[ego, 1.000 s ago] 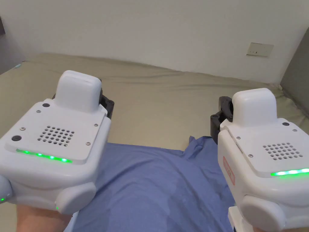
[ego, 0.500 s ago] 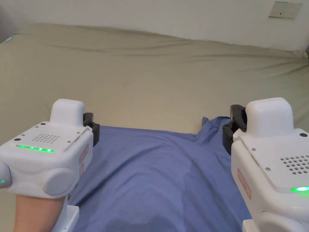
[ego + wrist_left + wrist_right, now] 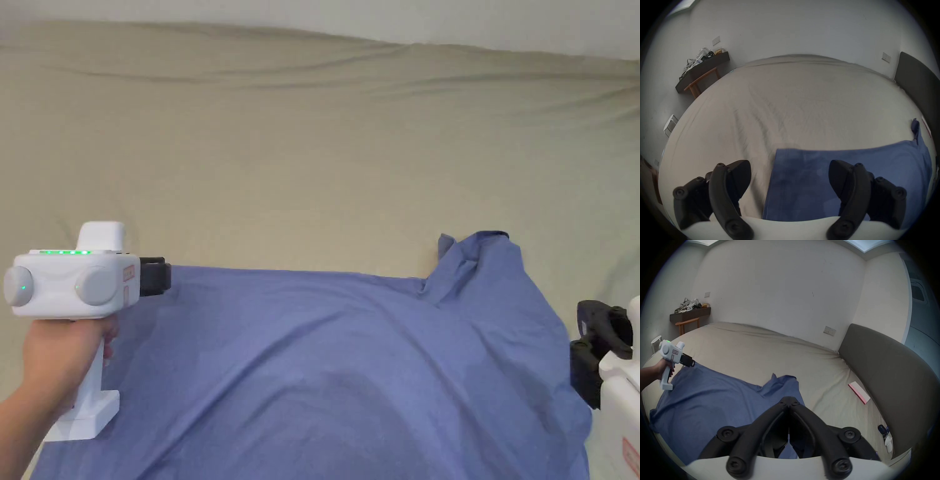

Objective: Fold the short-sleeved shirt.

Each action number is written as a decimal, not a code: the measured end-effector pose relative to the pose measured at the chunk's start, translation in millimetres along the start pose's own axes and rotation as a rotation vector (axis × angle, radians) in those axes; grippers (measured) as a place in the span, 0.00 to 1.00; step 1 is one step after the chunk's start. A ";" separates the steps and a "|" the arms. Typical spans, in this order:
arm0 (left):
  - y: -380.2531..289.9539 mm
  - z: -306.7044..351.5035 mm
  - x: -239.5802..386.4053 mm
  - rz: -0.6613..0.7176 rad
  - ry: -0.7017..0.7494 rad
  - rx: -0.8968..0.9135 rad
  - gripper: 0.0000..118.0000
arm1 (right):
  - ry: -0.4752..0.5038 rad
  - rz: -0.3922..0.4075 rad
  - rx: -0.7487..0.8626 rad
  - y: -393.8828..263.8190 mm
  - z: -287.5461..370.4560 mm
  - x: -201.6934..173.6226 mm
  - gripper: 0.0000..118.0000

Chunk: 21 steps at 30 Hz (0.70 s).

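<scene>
A blue short-sleeved shirt [image 3: 350, 375] lies spread on the beige bed [image 3: 312, 156], bulging in the middle, with one sleeve [image 3: 475, 256] crumpled at its far right. My left gripper [image 3: 164, 277] hovers at the shirt's far left corner. In the left gripper view that gripper [image 3: 787, 167] is open wide, the shirt's corner [image 3: 802, 170] lying below the gap. My right gripper [image 3: 590, 312] is beside the shirt's right edge. In the right gripper view its tips [image 3: 790, 401] meet, shut, in front of that edge [image 3: 799, 391]. I see no cloth pinched between them.
A grey padded headboard [image 3: 883, 369] borders the bed on the right, with a flat pink-and-white item [image 3: 859, 392] and small objects [image 3: 885, 434] near it. A dark shelf with clutter [image 3: 690, 315] and a white stool [image 3: 655, 340] stand beyond the bed's left side.
The head camera has tilted down. Both grippers have moved apart and lower, the left out to the shirt's far left corner, the right out to its right edge.
</scene>
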<state>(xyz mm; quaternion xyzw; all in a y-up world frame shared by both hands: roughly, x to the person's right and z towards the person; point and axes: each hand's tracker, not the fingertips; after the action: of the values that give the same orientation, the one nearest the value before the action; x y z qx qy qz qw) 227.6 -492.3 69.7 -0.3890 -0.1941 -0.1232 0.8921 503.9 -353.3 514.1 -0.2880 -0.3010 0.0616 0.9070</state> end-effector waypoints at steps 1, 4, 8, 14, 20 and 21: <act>2.1 -7.9 4.4 -0.021 0.000 -0.019 0.69 | -0.003 0.000 -0.011 -2.6 -1.0 1.4 0.01; 0.0 -16.4 17.0 -0.056 -0.046 -0.075 0.53 | -0.029 0.047 -0.045 -6.3 -7.1 1.4 0.01; 0.5 -4.5 37.0 -0.075 -0.109 -0.050 0.00 | -0.009 0.080 -0.056 -10.4 -11.8 -0.8 0.01; 2.4 55.8 28.8 -0.118 -0.064 0.092 0.00 | 0.050 -0.013 -0.089 2.3 -34.3 20.1 0.02; 3.8 151.7 22.4 -0.214 -0.067 0.287 0.00 | 0.088 -0.081 -0.166 27.3 -89.9 54.6 0.62; 2.1 164.7 22.3 -0.213 -0.065 0.294 0.00 | 0.126 -0.088 -0.222 28.3 -106.5 59.7 0.86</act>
<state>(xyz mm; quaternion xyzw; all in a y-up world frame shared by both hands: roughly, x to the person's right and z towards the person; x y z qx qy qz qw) 207.1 -370.2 180.6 -0.2354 -0.2791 -0.1747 0.9144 616.0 -364.5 459.2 -0.3765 -0.2609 -0.0303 0.8884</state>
